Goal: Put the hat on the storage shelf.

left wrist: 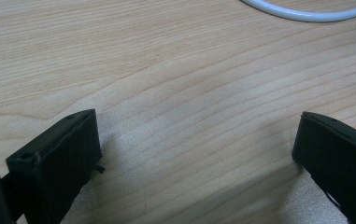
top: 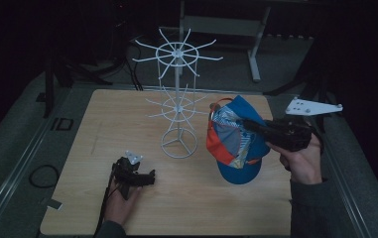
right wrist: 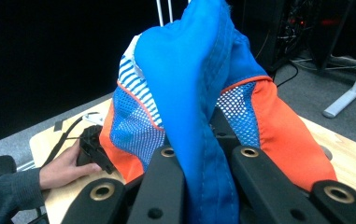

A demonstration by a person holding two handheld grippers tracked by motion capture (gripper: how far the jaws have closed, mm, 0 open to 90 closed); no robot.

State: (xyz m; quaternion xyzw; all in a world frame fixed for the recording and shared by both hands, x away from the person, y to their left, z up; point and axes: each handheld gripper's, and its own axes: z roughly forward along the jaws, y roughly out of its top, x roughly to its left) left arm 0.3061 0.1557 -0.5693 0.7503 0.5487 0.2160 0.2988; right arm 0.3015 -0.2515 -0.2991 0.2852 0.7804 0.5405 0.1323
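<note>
A blue and orange cap [top: 236, 144] with mesh panels hangs above the right half of the table, held up by my right gripper [top: 248, 125], which is shut on its blue fabric [right wrist: 199, 140]. A white wire display stand [top: 178, 99] with spoked hooks rises at the table's middle. My left gripper [top: 147, 177] rests low on the wood at the front left, jaws spread wide over bare table [left wrist: 189, 140] with nothing between them. The stand's white base ring [left wrist: 306, 14] curves across the top of the left gripper view.
The wooden table [top: 102, 129] sits in a dark room. A desk frame [top: 253, 44] stands behind it on grey floor. Cables [top: 42, 176] lie on the floor at the left. A person's other hand [right wrist: 66, 168] holds the left gripper in the right gripper view.
</note>
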